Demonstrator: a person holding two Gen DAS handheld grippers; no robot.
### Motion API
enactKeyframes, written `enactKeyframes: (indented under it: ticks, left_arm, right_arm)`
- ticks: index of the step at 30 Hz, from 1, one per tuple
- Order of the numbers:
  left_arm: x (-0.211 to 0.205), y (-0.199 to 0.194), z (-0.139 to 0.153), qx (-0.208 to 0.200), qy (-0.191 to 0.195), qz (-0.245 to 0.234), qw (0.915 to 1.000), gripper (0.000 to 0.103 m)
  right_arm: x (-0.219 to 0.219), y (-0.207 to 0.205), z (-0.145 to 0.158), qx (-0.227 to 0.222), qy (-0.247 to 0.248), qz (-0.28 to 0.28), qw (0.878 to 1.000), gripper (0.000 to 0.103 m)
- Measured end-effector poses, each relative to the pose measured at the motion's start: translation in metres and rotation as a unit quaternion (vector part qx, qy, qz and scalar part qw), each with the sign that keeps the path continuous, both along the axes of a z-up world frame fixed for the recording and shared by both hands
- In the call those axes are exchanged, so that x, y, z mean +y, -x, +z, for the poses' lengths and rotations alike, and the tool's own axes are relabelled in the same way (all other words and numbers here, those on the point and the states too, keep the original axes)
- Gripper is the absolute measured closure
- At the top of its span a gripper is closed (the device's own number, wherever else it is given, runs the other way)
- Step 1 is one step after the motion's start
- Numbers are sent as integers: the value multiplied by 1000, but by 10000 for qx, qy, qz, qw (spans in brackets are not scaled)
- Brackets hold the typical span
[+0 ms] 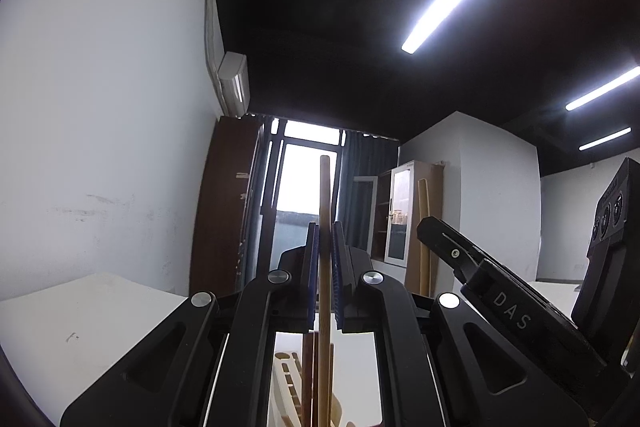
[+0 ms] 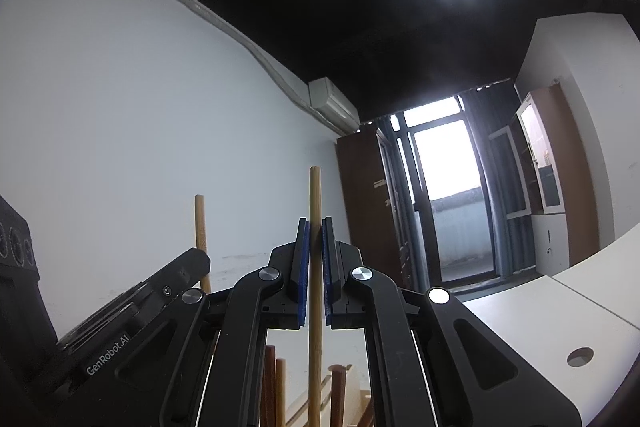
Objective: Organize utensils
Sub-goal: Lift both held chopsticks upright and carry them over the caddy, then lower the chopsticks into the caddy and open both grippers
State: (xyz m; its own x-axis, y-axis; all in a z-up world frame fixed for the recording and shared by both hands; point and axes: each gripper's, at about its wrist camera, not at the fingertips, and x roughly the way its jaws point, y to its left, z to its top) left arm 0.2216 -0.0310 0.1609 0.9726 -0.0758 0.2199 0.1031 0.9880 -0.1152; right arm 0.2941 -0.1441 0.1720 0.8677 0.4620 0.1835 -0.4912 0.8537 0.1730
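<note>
My left gripper (image 1: pixel 325 227) is shut on a light wooden utensil handle (image 1: pixel 325 195) that stands upright between the blue pads. My right gripper (image 2: pixel 315 223) is shut on another light wooden handle (image 2: pixel 315 195), also upright. Both cameras point up at the room. Below each gripper I see more wooden utensils: brown handles and a slotted light-wood piece (image 1: pixel 286 371), and several dark and light handles (image 2: pixel 276 379). The right gripper's body (image 1: pixel 500 299) shows at the right of the left wrist view with its handle (image 1: pixel 424 203); the left gripper's body (image 2: pixel 120 315) and its handle (image 2: pixel 201 227) show at the left of the right wrist view.
A white table (image 1: pixel 80 323) lies at lower left of the left wrist view; a white desk with a round cable hole (image 2: pixel 580 357) lies at lower right of the right wrist view. A white wall, a brown cabinet (image 2: pixel 360 211) and a bright window stand behind.
</note>
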Motion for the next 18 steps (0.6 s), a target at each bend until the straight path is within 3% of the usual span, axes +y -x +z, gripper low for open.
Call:
enactKeyframes:
  ticks: [18]
  left_arm:
    - [14, 4, -10, 240, -155, -5, 9996, 97]
  right_arm:
    - [2, 12, -10, 260, 303, 31, 9992, 96]
